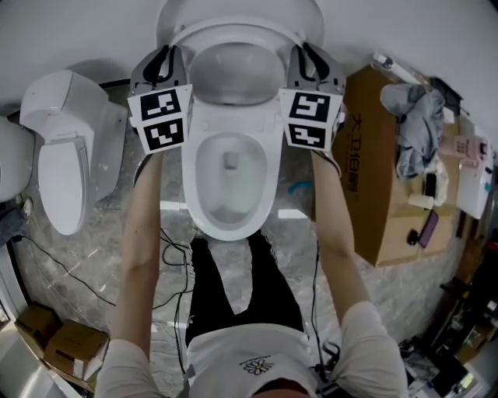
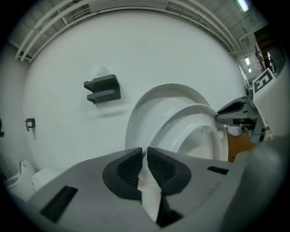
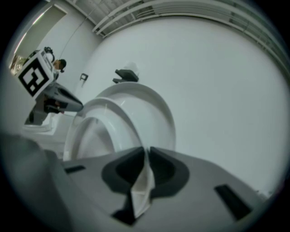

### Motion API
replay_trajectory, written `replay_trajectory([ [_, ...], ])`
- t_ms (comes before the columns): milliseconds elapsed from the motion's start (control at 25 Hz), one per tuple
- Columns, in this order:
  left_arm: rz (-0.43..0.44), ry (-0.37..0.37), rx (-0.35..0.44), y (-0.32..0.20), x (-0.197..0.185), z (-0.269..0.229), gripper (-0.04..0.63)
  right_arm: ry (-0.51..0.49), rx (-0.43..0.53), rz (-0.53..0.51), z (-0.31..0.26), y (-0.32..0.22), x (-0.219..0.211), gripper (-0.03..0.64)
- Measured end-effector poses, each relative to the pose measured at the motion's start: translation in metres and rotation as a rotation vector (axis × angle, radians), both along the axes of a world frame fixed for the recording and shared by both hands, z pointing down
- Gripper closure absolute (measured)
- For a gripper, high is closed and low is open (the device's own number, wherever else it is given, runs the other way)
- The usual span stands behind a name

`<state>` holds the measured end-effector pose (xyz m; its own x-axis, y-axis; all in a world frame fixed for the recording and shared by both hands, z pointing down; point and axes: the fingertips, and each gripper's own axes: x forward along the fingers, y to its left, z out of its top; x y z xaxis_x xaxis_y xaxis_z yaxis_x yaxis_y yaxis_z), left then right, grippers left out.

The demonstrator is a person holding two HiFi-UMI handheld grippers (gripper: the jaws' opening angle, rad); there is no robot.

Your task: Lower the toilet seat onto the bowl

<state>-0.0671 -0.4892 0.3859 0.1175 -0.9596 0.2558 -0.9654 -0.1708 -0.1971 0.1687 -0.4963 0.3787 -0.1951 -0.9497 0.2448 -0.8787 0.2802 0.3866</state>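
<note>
The white toilet bowl (image 1: 194,175) stands straight ahead of me. Its seat (image 1: 204,45) is raised and leans forward off the upright lid (image 1: 241,12). My left gripper (image 1: 167,62) is shut on the seat's left edge and my right gripper (image 1: 307,61) on its right edge. In the left gripper view the gripper (image 2: 145,152) pinches a white rim between its dark pads, with the seat ring (image 2: 197,118) and lid (image 2: 165,95) beyond. The right gripper view shows the gripper (image 3: 146,152) clamping the same way, with the seat (image 3: 106,115) in front of the lid (image 3: 149,102).
A second white toilet (image 1: 66,148) stands on the left. A big cardboard box (image 1: 373,179) with a grey cloth (image 1: 412,124) on it stands on the right. Cables (image 1: 78,280) run over the marble floor, and small boxes (image 1: 62,342) lie at the lower left. A black bracket (image 2: 103,89) hangs on the wall.
</note>
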Motion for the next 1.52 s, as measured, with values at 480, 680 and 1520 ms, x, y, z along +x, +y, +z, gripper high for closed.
replay_trajectory([
  [480, 0.037, 0.044, 0.006, 0.042, -0.003, -0.004, 0.561, 0.083, 0.025, 0.018, -0.004, 0.04, -0.003, 0.566],
  [680, 0.011, 0.024, 0.01, 0.065, -0.002, -0.001, 0.525, 0.088, 0.032, 0.022, -0.004, 0.068, -0.003, 0.566],
  [1520, -0.025, -0.059, -0.016, 0.157, -0.005, 0.016, 0.546, 0.06, 0.026, -0.011, 0.011, 0.166, -0.008, 0.564],
])
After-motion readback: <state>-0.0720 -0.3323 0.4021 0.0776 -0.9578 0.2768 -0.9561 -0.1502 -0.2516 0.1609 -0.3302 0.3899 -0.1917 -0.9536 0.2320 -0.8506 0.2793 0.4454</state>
